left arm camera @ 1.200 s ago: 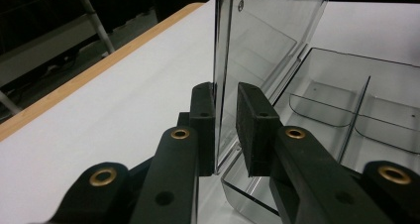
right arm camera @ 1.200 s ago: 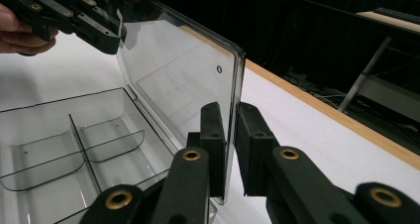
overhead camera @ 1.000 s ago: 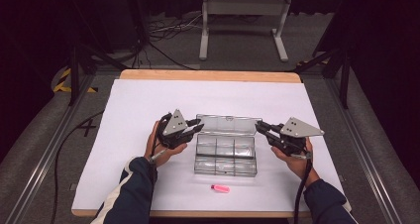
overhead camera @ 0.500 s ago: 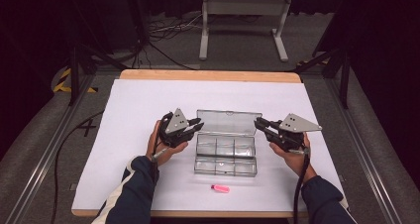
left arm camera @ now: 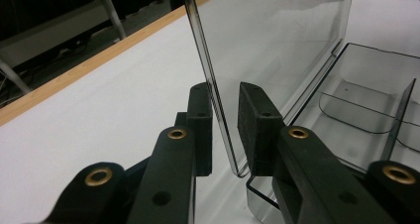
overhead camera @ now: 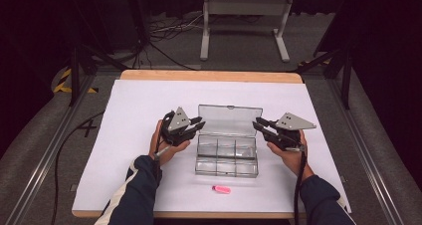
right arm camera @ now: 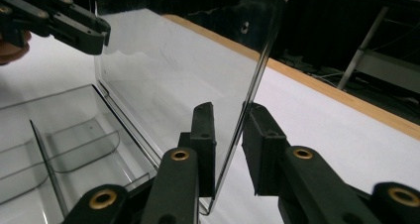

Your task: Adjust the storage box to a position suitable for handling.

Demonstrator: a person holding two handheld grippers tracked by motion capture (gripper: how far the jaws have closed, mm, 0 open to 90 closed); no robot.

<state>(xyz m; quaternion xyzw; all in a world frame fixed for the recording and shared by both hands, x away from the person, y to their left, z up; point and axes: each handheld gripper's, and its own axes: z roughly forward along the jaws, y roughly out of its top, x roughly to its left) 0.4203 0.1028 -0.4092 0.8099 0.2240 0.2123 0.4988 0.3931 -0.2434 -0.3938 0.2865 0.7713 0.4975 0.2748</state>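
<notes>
— Left gripper? Right gripper?
— Jaws slightly spread around lid edges, right just opening, barely touching.
— Clear box?
— Mid-desk, lid upright, long axis left-right.

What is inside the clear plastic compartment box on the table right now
The clear plastic compartment box, with its lid raised, shows only bare dividers; the compartments look empty. Glare on the front row in the high view could hide something small. The pink object lies outside, on the white sheet.
</notes>
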